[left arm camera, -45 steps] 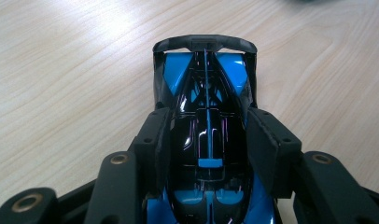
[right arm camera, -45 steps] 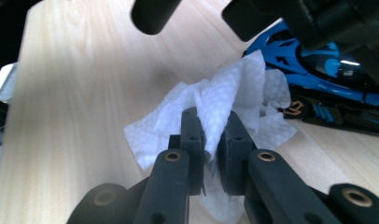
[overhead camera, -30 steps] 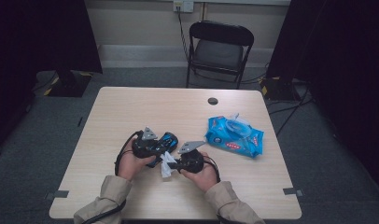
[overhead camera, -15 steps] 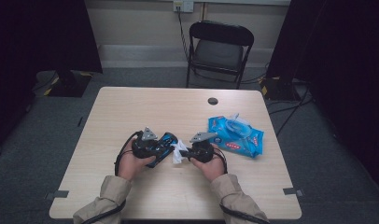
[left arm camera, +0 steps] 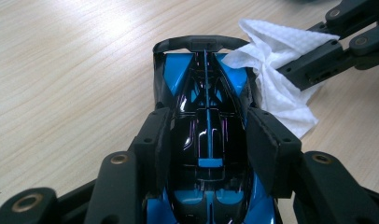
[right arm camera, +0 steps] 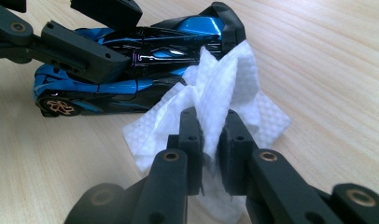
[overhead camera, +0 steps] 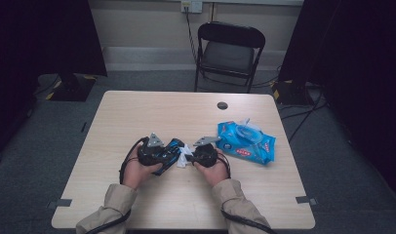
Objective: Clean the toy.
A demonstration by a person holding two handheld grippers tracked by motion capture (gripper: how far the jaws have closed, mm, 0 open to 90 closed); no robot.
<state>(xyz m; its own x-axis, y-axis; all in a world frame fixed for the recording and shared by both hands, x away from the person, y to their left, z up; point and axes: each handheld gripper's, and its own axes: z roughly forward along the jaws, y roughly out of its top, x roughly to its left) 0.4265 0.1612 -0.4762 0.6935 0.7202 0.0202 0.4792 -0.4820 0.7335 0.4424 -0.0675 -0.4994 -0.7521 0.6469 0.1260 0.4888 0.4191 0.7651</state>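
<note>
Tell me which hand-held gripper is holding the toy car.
The left hand-held gripper: its pads clamp the blue and black toy car. The right hand-held gripper pinches a white wipe instead.

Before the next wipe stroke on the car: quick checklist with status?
1. Left gripper clamped on car: ok, pads press both flanks.
2. Right gripper pinching wipe: ok, jaws shut on a fold.
3. Wipe touching car: ok, it lies against the rear wing end.
4. Car on table: ok in the right gripper view, where a wheel rests on the wood.
5. Wipe pack out of the stroke path: ok, it lies beyond the right gripper.
6. Wipe damp enough: cannot tell.
</note>
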